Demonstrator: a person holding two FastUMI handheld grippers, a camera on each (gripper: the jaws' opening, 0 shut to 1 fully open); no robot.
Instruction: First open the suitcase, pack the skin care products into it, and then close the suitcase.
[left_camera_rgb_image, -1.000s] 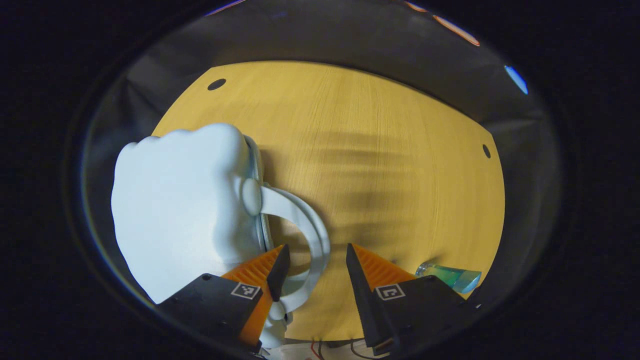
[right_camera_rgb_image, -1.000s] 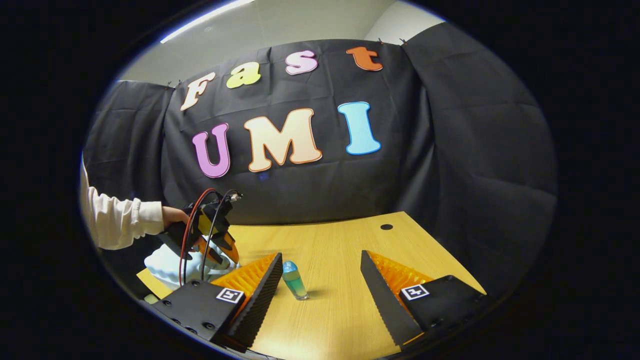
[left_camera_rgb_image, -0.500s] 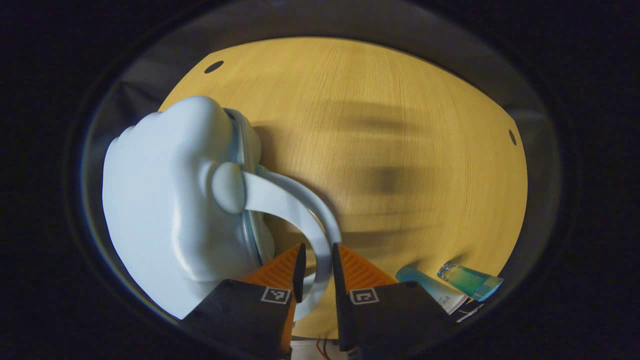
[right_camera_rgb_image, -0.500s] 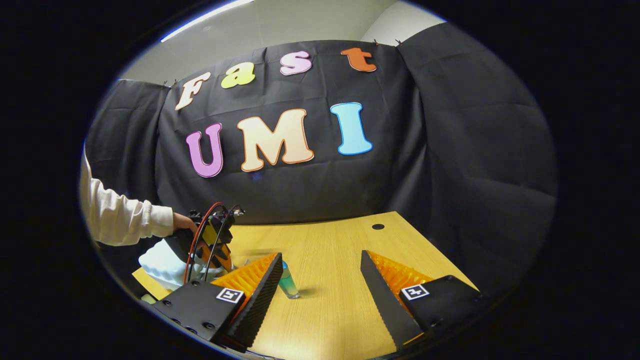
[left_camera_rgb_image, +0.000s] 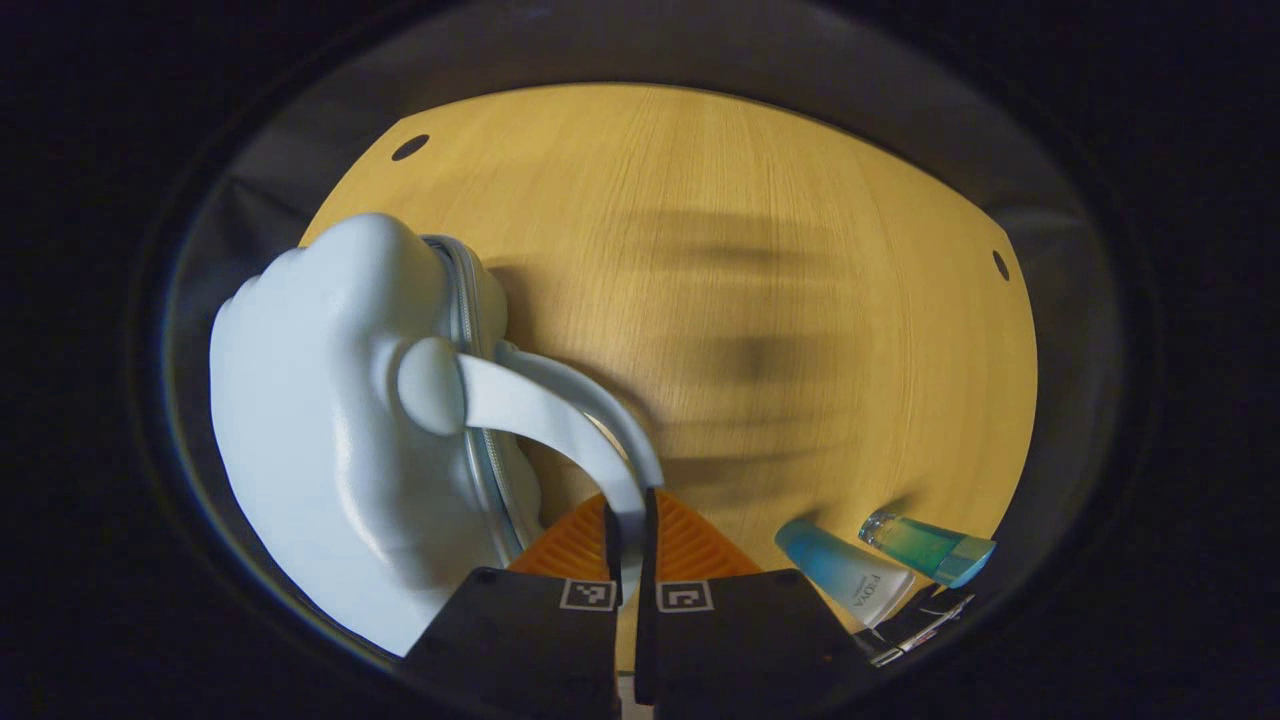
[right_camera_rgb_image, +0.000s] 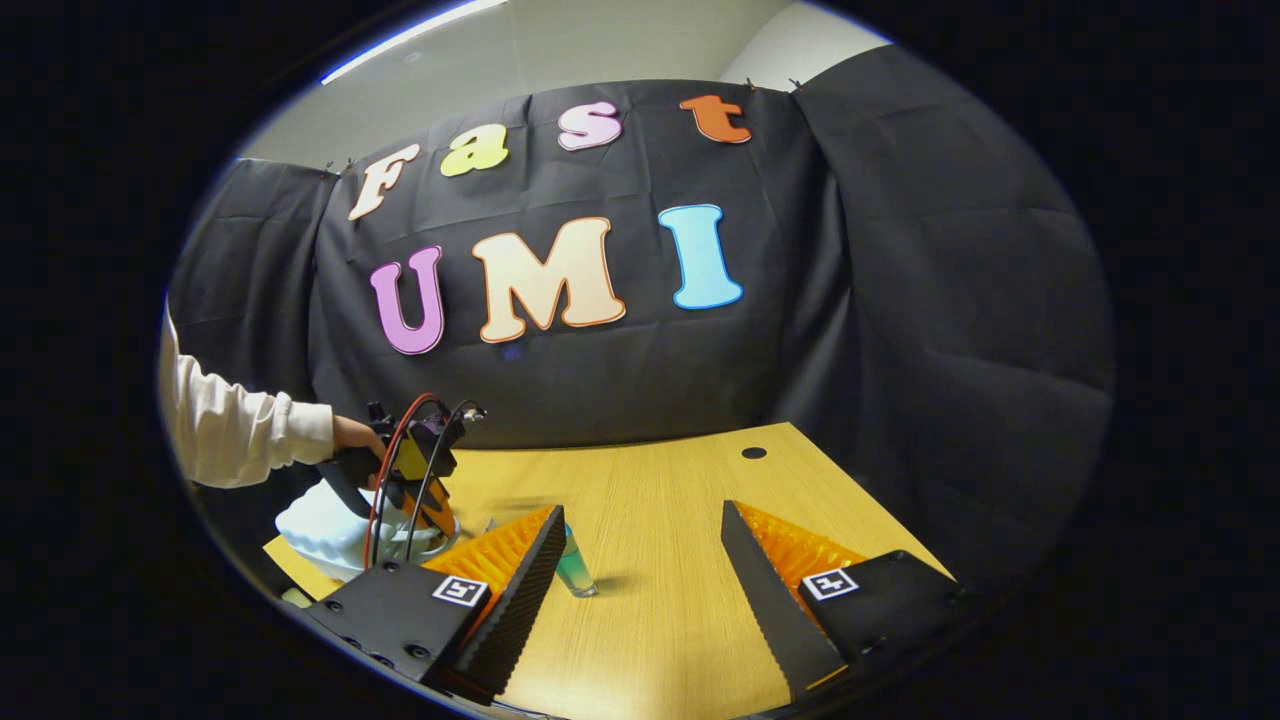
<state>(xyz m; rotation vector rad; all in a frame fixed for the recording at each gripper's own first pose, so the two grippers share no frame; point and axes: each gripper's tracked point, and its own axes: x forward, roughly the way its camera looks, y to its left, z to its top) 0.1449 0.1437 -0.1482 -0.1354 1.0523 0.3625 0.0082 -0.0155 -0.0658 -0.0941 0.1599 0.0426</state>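
- Left claw (left_camera_rgb_image: 628, 525) is clenched on the handle (left_camera_rgb_image: 560, 420) of the pale suitcase (left_camera_rgb_image: 330, 430), at nine o'clock on the table (left_camera_rgb_image: 760, 250), probably to steady or lift it for opening.
- Right claw (right_camera_rgb_image: 640, 560) hangs released above the table; tube (left_camera_rgb_image: 845, 572) and bottle (left_camera_rgb_image: 925, 548) wait at five o'clock.

Right hand-held gripper (right_camera_rgb_image: 635, 540) — its finger (right_camera_rgb_image: 515, 585) hides the bottle's (right_camera_rgb_image: 574, 568) left side — bottle label too small.
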